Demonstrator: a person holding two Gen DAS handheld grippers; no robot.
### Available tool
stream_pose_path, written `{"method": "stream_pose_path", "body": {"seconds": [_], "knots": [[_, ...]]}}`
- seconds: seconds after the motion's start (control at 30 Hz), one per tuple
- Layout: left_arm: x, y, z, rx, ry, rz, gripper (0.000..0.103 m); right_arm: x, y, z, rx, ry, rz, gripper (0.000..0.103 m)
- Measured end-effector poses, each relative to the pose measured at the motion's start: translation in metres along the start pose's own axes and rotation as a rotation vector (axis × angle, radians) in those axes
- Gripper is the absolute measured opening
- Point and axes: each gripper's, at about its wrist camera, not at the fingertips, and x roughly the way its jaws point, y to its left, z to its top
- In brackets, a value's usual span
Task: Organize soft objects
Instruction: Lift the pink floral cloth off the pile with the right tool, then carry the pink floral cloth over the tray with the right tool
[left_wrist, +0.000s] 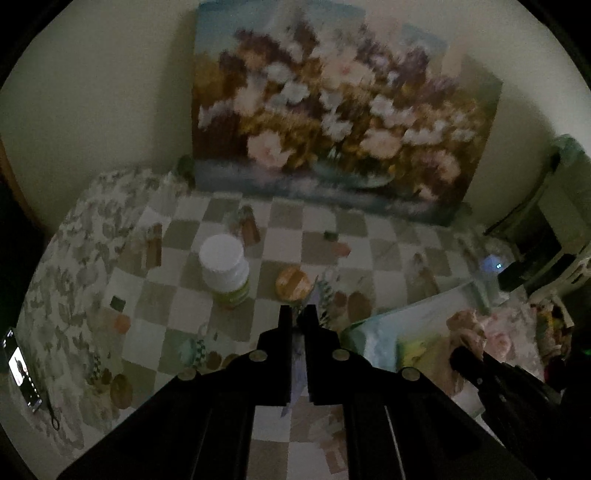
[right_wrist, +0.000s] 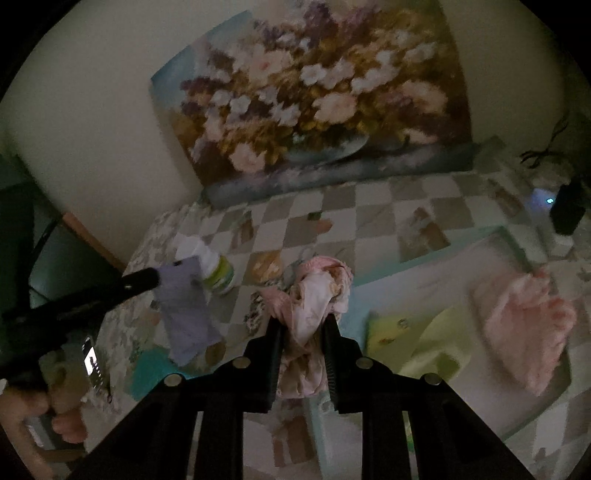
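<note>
Nearby, pink cloth (right_wrist: 524, 332) atop tray (right_wrist: 436, 266)

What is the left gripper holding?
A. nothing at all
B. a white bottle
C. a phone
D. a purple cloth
D: in the right wrist view the left gripper is pinching a pale purple cloth that hangs down from its tips, while the white-capped bottle stands on the table behind it.

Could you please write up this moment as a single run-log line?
left gripper: shut on lavender cloth | right gripper: shut on pink floral cloth | both lifted above checkered tablecloth | pink fluffy cloth lying right
</note>
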Motion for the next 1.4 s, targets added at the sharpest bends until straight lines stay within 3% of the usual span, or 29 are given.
{"method": "stream_pose_path", "body": {"seconds": [0.43, 0.8, 1.2, 1.4], "knots": [[-0.028, -0.044, 0.0, 0.077, -0.07, -0.096, 0.005, -0.04, -0.071, 0.009, 0.146, -0.086, -0.183, 0.022], [-0.017, -0.115, -0.02, 0.22, -0.041, -0.141, 0.005, -0.061, -0.141, 0.0, 0.312, -0.088, -0.311, 0.022], [0.016, -0.16, -0.04, 0.283, 0.055, -0.224, 0.006, -0.044, -0.167, -0.01, 0.345, -0.002, -0.375, 0.022], [0.04, -0.163, -0.049, 0.255, 0.145, -0.291, 0.006, -0.016, -0.168, -0.02, 0.335, 0.104, -0.394, 0.023]]}}
